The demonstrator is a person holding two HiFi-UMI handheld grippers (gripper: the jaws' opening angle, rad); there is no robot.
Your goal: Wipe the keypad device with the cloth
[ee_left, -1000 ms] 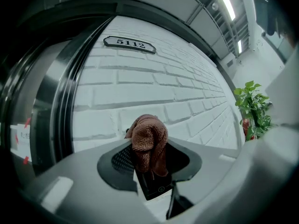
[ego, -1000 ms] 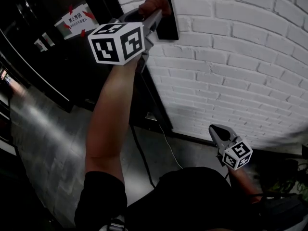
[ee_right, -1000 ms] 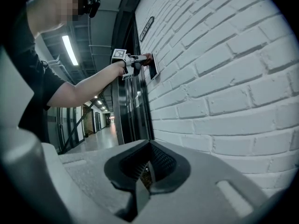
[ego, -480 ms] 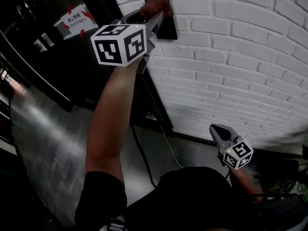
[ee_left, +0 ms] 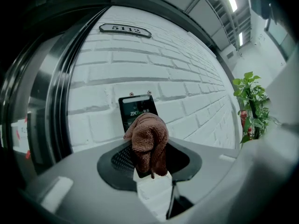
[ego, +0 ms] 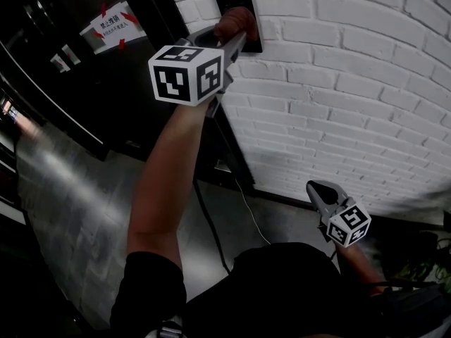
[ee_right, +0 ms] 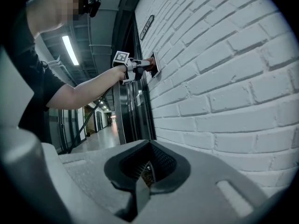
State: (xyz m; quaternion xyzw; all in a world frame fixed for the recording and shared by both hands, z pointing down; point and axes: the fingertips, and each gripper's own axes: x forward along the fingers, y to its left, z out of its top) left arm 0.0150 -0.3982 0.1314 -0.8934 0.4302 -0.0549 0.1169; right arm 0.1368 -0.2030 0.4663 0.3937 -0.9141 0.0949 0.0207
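Observation:
The black keypad device is mounted on the white brick wall. A brown cloth is pressed against its lower half, and my left gripper is shut on that cloth. In the left gripper view the bunched cloth covers the lower part of the keypad device, whose top stays visible. My right gripper hangs low near the wall, far from the device. Its jaws are shut with nothing in them. The right gripper view shows the left gripper at the keypad device.
A dark metal door frame stands just left of the device, with a taped notice on the dark door. A cable runs across the grey floor. A number plate sits above the device. A potted plant stands further right.
My left gripper has slid the cloth downward over the keypad device, uncovering its top part. The right gripper has stayed where it was.

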